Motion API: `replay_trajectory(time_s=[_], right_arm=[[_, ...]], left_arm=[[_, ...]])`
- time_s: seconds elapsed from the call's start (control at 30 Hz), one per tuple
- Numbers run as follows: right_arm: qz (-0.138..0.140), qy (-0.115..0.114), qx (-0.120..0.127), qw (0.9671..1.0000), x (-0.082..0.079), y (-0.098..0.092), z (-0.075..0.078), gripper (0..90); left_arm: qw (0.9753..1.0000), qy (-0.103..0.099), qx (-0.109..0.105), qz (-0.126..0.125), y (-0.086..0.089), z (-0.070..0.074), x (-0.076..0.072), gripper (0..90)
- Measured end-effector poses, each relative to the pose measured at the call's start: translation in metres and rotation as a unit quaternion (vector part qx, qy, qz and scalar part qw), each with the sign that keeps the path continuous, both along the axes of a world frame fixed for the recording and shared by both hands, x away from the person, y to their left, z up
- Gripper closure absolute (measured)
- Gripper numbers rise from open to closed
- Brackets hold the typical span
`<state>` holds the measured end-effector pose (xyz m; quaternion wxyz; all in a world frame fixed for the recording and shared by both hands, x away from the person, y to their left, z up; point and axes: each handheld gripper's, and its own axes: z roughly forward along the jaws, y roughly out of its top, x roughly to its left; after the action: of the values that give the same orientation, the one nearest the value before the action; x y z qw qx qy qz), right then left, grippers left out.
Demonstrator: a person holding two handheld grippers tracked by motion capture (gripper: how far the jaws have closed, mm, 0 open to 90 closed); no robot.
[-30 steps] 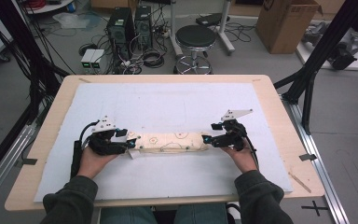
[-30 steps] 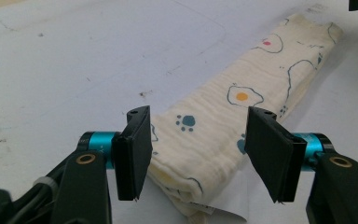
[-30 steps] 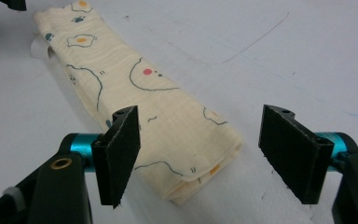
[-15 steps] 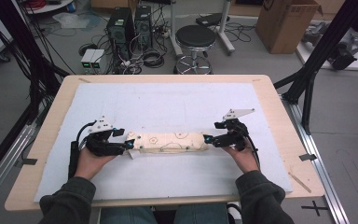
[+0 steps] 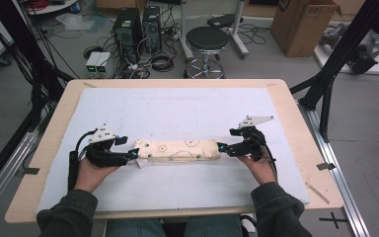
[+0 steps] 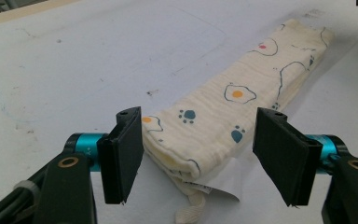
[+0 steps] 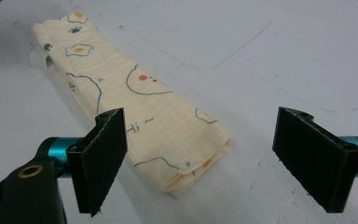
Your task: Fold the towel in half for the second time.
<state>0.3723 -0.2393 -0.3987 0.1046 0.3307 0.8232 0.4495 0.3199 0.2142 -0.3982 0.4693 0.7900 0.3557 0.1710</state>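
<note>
Folded cloth [image 5: 178, 150]: cream fabric printed with fried eggs and paw prints, folded into a long narrow bar; lies flat on the white mat [image 5: 177, 113] of the desk [image 5: 296, 128], lengthwise from one hand-held gripper to the other.
Cloth, left end [image 6: 177, 161]: stacked fold edges face the left hand-held gripper; a white label and a short fabric loop stick out from under this end.
Cloth, right end [image 7: 193, 175]: rounded fold, layers visible at the edge, flat on the mat.
Left hand-held gripper [image 5: 131, 154]: released; in the left gripper view [image 6: 198, 158] its two black jaws stand wide apart, one on each side of the cloth's left end. The inner jaw sits just beside the cloth edge; contact cannot be told. The other jaw is clear of the fabric.
Right hand-held gripper [image 5: 223, 147]: released; in the right gripper view [image 7: 209, 161] the jaws are spread wide. One jaw is at the cloth's side near the right end; the other is well apart from the cloth, over bare mat.
Hands: the left hand [image 5: 91, 173] and right hand [image 5: 260, 168] each grip one tool, on the person's side of the cloth.
Mat surface: faint pen lines and small marks beyond the cloth.
Stool [image 5: 207, 38]: on the floor beyond the desk's far edge, past the cloth.
</note>
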Motion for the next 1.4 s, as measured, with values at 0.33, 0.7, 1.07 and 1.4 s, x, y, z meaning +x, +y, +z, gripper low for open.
replay_trajectory(time_s=[0.33, 0.7, 1.07, 1.4], right_arm=[[0.000, -0.002, 0.000, 1.0000, -0.006, -0.005, 0.002, 14.7], [-0.010, 0.001, 0.001, 1.0000, -0.014, -0.017, 0.002, 12.9], [-0.015, -0.003, 0.000, 0.9999, -0.025, -0.027, 0.000, 12.7], [-0.018, -0.001, -0.002, 0.9998, -0.036, -0.035, -0.001, 12.5]], left_arm=[[1.0000, -0.006, 0.003, 0.002, 0.004, 0.002, -0.008, 32.1], [0.9999, -0.008, 0.007, 0.004, 0.008, 0.003, -0.016, 30.3], [0.9999, -0.009, 0.010, 0.008, 0.012, 0.002, -0.026, 28.4], [0.9998, -0.013, 0.011, 0.010, 0.015, 0.001, -0.038, 27.7]])
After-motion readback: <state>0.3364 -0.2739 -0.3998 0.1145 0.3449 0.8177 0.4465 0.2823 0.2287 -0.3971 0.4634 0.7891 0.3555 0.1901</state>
